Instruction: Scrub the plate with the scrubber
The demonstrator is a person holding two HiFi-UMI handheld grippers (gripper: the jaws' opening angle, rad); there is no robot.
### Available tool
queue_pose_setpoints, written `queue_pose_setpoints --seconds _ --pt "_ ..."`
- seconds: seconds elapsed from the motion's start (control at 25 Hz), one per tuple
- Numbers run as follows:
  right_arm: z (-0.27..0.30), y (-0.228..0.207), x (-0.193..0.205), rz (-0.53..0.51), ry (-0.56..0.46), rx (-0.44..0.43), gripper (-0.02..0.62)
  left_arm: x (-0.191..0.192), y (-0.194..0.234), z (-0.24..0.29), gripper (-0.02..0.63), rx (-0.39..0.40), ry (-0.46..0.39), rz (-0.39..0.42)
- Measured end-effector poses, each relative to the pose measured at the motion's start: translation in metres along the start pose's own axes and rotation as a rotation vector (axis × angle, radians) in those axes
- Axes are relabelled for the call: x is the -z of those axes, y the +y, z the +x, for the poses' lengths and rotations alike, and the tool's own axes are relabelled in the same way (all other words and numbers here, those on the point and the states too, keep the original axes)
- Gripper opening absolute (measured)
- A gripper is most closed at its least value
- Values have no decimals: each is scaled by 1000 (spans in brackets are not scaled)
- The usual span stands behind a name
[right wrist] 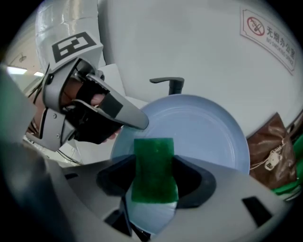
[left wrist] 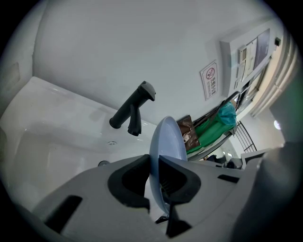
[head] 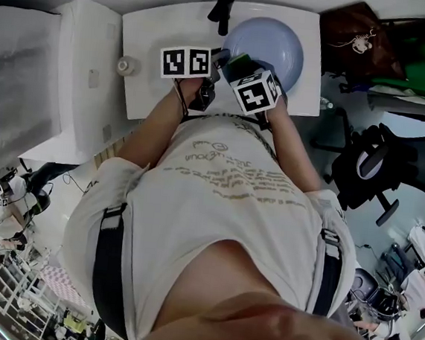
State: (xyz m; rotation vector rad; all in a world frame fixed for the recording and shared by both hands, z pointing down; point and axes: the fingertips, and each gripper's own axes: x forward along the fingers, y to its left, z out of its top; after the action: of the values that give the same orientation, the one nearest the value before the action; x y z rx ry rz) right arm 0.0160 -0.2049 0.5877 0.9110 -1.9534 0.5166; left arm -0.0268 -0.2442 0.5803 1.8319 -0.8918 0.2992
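Around my white sink [head: 150, 85]
I see a black faucet [head: 223, 9] at top centre and a black office chair [head: 381, 170] at right.

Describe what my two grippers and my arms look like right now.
Both the left claw and the right claw have light grey plastic bodies with black, rounded pads. Each carries a white marker cube printed with black square patterns. The arms are bare below the short sleeves of a pale T-shirt, crossed by dark shoulder straps.

White wall sign [right wrist: 268, 32]: red prohibition symbol, red characters too small to read. Pale shirt print [head: 223, 175]: illegible.
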Motion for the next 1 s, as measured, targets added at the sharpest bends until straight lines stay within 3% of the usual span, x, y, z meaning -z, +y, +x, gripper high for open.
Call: queue_pose_setpoints --seconds 0.4,1.0 --pt "-9 -63 -24 152 -114 127 244 12 -17 2 52 45 41 73" --pt "-23 -135 33 429 -70 257 244 4 -12 0 54 42 4 43"
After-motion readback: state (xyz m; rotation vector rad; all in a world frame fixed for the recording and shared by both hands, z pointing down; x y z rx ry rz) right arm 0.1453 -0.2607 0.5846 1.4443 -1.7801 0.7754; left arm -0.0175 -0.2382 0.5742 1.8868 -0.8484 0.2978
